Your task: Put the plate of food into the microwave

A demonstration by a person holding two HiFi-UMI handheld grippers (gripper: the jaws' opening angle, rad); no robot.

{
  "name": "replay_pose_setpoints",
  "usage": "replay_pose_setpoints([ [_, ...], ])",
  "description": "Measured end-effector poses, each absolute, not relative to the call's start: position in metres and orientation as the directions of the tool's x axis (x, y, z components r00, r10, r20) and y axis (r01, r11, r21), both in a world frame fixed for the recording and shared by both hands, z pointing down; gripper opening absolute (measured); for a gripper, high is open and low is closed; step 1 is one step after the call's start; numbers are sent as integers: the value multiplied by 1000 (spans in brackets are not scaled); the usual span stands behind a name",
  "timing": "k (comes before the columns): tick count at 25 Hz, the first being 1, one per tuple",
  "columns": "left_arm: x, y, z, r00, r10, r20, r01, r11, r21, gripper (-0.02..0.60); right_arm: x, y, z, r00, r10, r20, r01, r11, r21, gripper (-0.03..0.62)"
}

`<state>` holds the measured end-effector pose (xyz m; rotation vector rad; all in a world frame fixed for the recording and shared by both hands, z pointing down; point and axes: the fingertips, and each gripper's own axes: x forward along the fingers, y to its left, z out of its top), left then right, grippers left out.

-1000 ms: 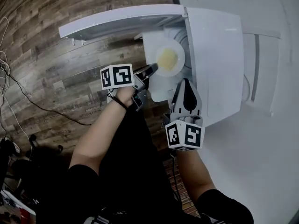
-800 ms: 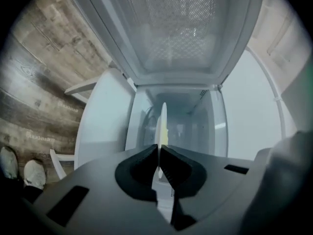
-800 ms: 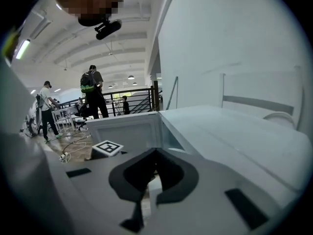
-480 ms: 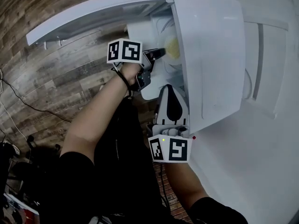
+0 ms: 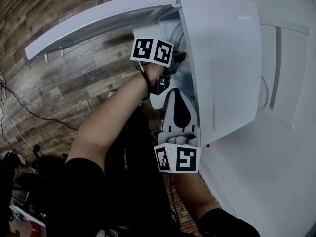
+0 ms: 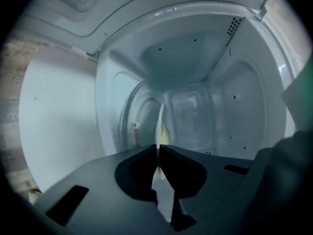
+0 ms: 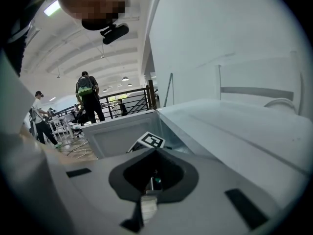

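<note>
The white microwave (image 5: 222,58) stands with its door (image 5: 98,21) swung open to the left. My left gripper (image 5: 177,58) reaches into the cavity, its marker cube (image 5: 152,51) at the opening. In the left gripper view the jaws (image 6: 157,148) are shut on the rim of a white plate (image 6: 159,126), seen edge-on with yellow food (image 6: 165,133) on it, inside the cavity (image 6: 195,82). The head view hides the plate under the microwave's top. My right gripper (image 5: 177,92) is shut and holds nothing, just outside the microwave's front; it (image 7: 155,153) looks toward the left gripper's cube (image 7: 148,141).
The microwave sits on a white surface (image 5: 276,181). A wood-pattern floor (image 5: 59,83) with cables (image 5: 24,107) lies to the left. In the right gripper view, people (image 7: 88,99) stand far off by a railing (image 7: 132,97).
My left gripper has carried the plate deeper into the microwave; the plate and food have slipped out of the head view under the top. The right gripper has stayed by the front.
</note>
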<state>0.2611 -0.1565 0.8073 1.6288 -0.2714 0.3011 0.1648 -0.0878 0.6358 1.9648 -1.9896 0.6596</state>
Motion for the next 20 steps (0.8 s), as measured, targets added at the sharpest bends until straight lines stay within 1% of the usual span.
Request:
replay_pose_setpoints([
  [3,258,-167,807,887,-21,462,-456,-200,867,23,166,-90,636,-50,-868,494,-991,-20,-136,12],
  [6,253,-182,806,829,-120,546,-552,-331,766,58,171,-89,640,-45,-864,501,-990,-28,-136,12],
  [8,248,-195,804,796,-223,562,-601,-400,692,63,174,-90,643,-38,-862,506,-990,-37,-137,12],
  [9,245,-201,803,781,-268,564,-620,-431,655,76,175,-90,644,-37,-861,507,-990,-38,-137,12],
  [11,239,-208,802,757,-332,563,-648,-492,581,89,174,-93,644,-41,-862,504,-990,-33,-137,12],
  [13,236,-211,802,744,-367,558,-657,-554,511,100,172,-95,644,-50,-865,499,-990,-23,-139,12],
  [15,237,-210,800,753,-372,543,-639,-611,467,137,171,-96,644,-53,-866,498,-990,-19,-139,12],
  [18,242,-202,798,789,-348,506,-587,-670,454,221,169,-96,646,-57,-864,501,-990,-15,-139,12],
  [20,244,-199,796,805,-338,487,-564,-692,451,247,168,-94,647,-59,-862,503,-991,-11,-135,12],
])
